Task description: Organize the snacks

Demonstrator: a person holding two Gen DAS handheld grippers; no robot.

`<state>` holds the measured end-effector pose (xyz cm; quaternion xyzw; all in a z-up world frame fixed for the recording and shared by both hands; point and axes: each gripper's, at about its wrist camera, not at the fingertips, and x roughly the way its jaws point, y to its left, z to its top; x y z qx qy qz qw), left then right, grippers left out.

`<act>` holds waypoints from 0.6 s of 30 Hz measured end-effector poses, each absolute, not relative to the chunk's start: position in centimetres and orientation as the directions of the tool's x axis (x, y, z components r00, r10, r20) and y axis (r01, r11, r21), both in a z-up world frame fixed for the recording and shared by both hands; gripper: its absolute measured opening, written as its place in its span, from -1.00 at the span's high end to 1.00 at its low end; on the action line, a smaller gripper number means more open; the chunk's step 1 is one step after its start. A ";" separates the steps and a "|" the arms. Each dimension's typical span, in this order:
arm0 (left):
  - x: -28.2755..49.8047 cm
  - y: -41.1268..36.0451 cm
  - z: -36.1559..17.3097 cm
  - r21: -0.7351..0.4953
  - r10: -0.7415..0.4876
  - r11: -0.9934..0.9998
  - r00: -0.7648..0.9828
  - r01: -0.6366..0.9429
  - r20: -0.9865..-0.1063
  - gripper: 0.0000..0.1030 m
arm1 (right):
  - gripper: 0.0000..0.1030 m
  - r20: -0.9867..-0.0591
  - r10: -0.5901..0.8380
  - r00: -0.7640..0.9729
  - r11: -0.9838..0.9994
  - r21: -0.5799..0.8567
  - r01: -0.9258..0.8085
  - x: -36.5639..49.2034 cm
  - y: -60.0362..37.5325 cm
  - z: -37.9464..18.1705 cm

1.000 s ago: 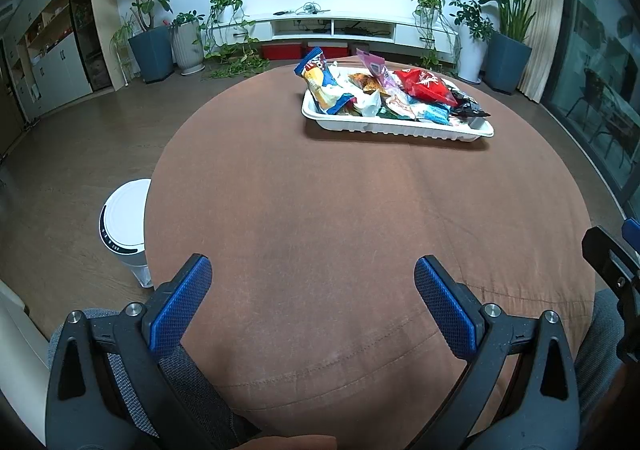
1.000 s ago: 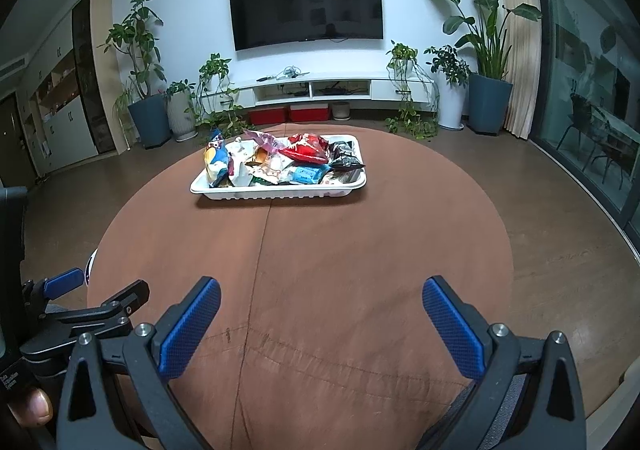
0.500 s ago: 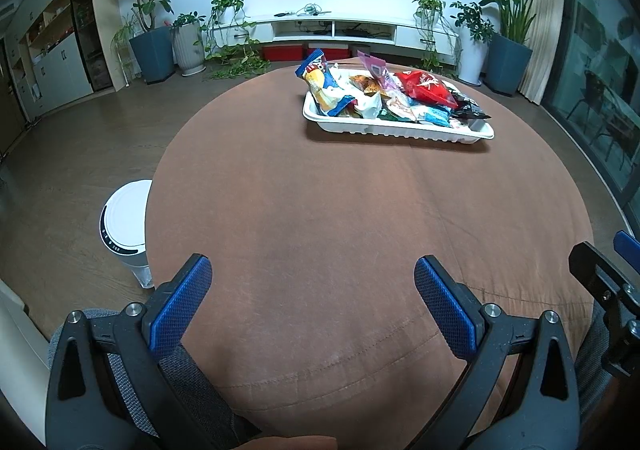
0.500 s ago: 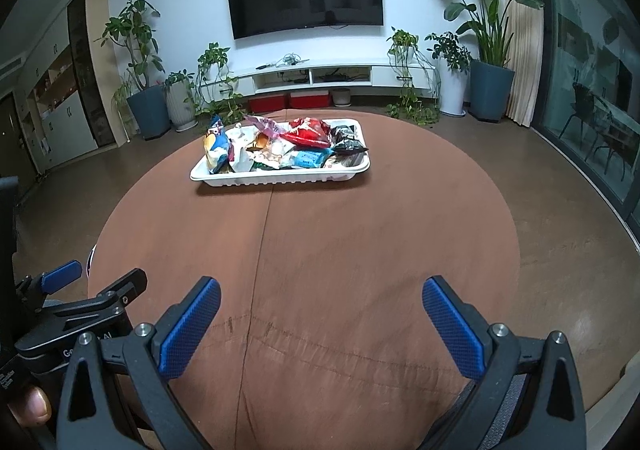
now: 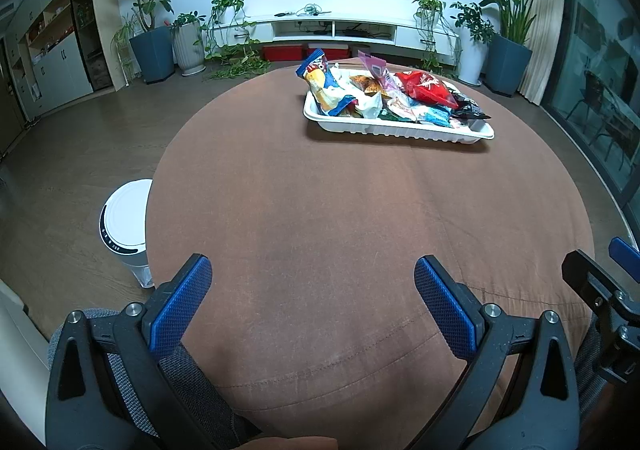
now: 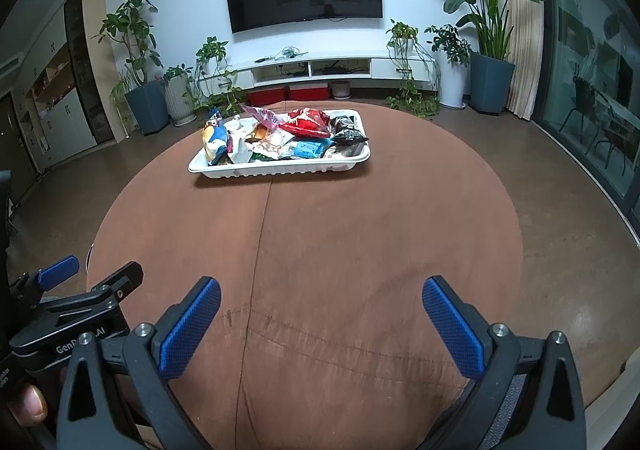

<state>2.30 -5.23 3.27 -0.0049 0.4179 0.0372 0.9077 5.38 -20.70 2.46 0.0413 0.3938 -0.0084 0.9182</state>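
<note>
A white tray (image 5: 400, 128) (image 6: 280, 169) heaped with several snack packets stands on the far part of a round brown-clothed table (image 5: 320, 210) (image 6: 320, 230). Among them are a red bag (image 5: 426, 87) (image 6: 307, 123) and a blue and yellow bag (image 5: 322, 86) (image 6: 214, 138). My left gripper (image 5: 312, 282) hovers open over the near edge of the table, far short of the tray, with nothing between its fingers. My right gripper (image 6: 320, 304) is likewise open and empty at the near edge. Each gripper shows at the side of the other's view.
A white round bin (image 5: 124, 226) stands on the floor left of the table. Beyond the table are a low TV cabinet (image 6: 320, 68), a wall TV (image 6: 302, 4) and potted plants (image 6: 490, 50). Glass doors (image 6: 592, 102) line the right side.
Both grippers stay open. The right wrist view has tipped downward a little, and the tray sits lower in it. The right gripper has crept further into the left view.
</note>
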 end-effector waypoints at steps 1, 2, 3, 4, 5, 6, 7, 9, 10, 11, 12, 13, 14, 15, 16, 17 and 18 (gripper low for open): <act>2.3 -5.2 3.3 0.022 0.063 0.997 0.648 -0.071 -0.759 -0.99 | -1.00 -0.726 0.017 0.688 0.996 0.069 0.048 5.4 -20.7 2.4; 2.3 -5.2 3.3 0.022 0.063 0.997 0.647 -0.071 -0.760 -0.99 | -1.00 -0.726 0.017 0.687 0.996 0.069 0.048 5.4 -20.7 2.4; 2.3 -5.3 3.3 0.022 0.063 0.997 0.647 -0.071 -0.760 -0.99 | -1.00 -0.727 0.017 0.687 0.996 0.069 0.048 5.4 -20.7 2.4; 2.3 -5.2 3.3 0.022 0.063 0.997 0.648 -0.071 -0.759 -0.99 | -1.00 -0.727 0.017 0.686 0.997 0.068 0.047 5.4 -20.7 2.4; 2.3 -5.2 3.3 0.022 0.063 0.997 0.648 -0.070 -0.759 -0.99 | -1.00 -0.727 0.017 0.686 0.997 0.068 0.048 5.4 -20.7 2.4; 2.3 -5.2 3.3 0.022 0.063 0.997 0.648 -0.071 -0.759 -0.99 | -1.00 -0.727 0.017 0.686 0.996 0.068 0.048 5.4 -20.7 2.4; 2.3 -5.2 3.3 0.022 0.063 0.997 0.647 -0.071 -0.760 -0.99 | -1.00 -0.727 0.017 0.686 0.996 0.069 0.048 5.4 -20.7 2.4; 2.3 -5.3 3.3 0.022 0.063 0.997 0.647 -0.071 -0.760 -0.99 | -1.00 -0.729 0.017 0.684 0.996 0.069 0.048 5.4 -20.6 2.4; 2.3 -5.3 3.3 0.022 0.063 0.997 0.647 -0.071 -0.760 -0.99 | -1.00 -0.729 0.017 0.684 0.996 0.069 0.048 5.4 -20.7 2.3; 2.3 -5.3 3.3 0.022 0.063 0.997 0.648 -0.071 -0.759 -0.99 | -1.00 -0.730 0.017 0.684 0.996 0.069 0.049 5.3 -20.6 2.3; 2.3 -5.3 3.3 0.023 0.063 0.997 0.647 -0.071 -0.759 -0.99 | -1.00 -0.729 0.017 0.684 0.996 0.069 0.048 5.3 -20.6 2.3; 2.3 -5.3 3.3 0.022 0.063 0.997 0.647 -0.071 -0.760 -0.99 | -1.00 -0.730 0.017 0.683 0.996 0.068 0.048 5.3 -20.6 2.2; 2.3 -5.3 3.2 0.022 0.063 0.997 0.647 -0.071 -0.760 -0.99 | -1.00 -0.730 0.017 0.683 0.997 0.068 0.048 5.3 -20.6 2.2; 2.3 -5.3 3.3 0.023 0.063 0.997 0.647 -0.071 -0.760 -0.99 | -1.00 -0.731 0.017 0.682 0.996 0.069 0.048 5.3 -20.6 2.1; 2.3 -5.3 3.3 0.023 0.063 0.997 0.647 -0.071 -0.760 -0.99 | -1.00 -0.732 0.018 0.681 0.996 0.069 0.048 5.4 -20.6 2.1; 2.3 -5.3 3.3 0.023 0.063 0.997 0.647 -0.071 -0.760 -0.99 | -1.00 -0.732 0.018 0.681 0.996 0.069 0.048 5.4 -20.6 2.1; 2.3 -5.3 3.3 0.022 0.063 0.997 0.647 -0.071 -0.760 -0.99 | -1.00 -0.733 0.018 0.680 0.997 0.069 0.047 5.4 -20.7 2.0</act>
